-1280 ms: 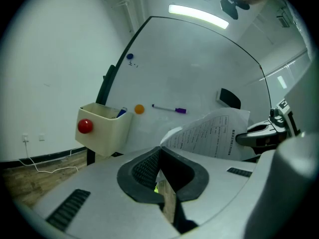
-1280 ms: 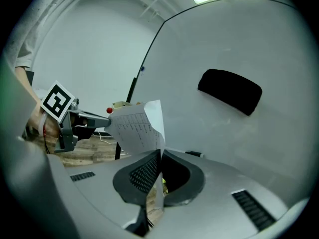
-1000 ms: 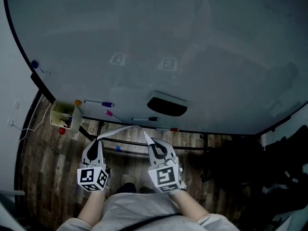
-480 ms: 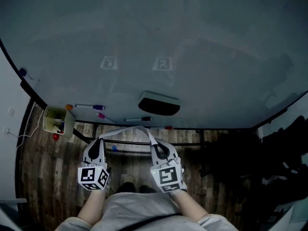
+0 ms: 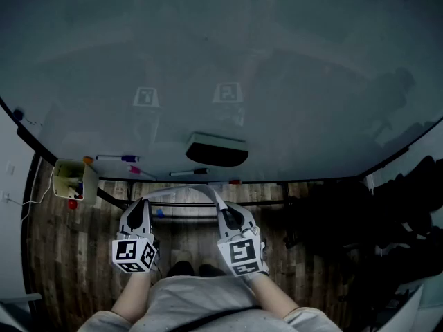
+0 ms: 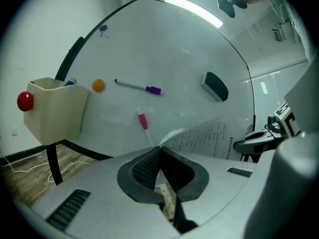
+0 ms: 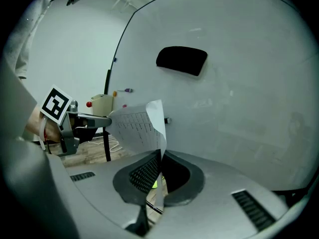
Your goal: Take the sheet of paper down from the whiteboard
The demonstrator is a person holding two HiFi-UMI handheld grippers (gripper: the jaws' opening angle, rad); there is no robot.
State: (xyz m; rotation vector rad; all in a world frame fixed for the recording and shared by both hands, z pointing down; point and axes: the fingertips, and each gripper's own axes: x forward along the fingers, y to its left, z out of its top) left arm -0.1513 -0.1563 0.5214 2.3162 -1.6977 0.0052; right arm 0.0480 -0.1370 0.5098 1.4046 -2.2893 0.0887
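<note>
**Sheet off the whiteboard, pinched at both ends**

You held the sheet of paper [image 5: 178, 191] clear of the whiteboard [image 5: 291, 81], just in front of its lower edge. It was strung between your two grippers. The fingers of your left gripper [image 6: 159, 151] were clenched on one corner, of which only a sliver showed between the pads. The fingers of your right gripper [image 7: 161, 156] were clamped on the other end, and from there the sheet rose and curled back toward the whiteboard.

In the head view the sheet was edge-on, no more than a thin pale arch below the whiteboard. Both grippers' bodies hid their fingertips there. Rows of print showed on the sheet in both gripper views, too small to read.

On the whiteboard's lower part sat a dark eraser [image 5: 217, 149], a purple-capped marker [image 6: 138, 86] and a pink marker [image 6: 143, 122]. A cream holder [image 6: 54, 108] hung at its left corner, its contents mostly hidden by its wall. To the right of the whiteboard a dark heap [image 5: 408, 206] lay in shadow, and I could not tell what it was. The picture's bottom edge cut off your forearms.
</note>
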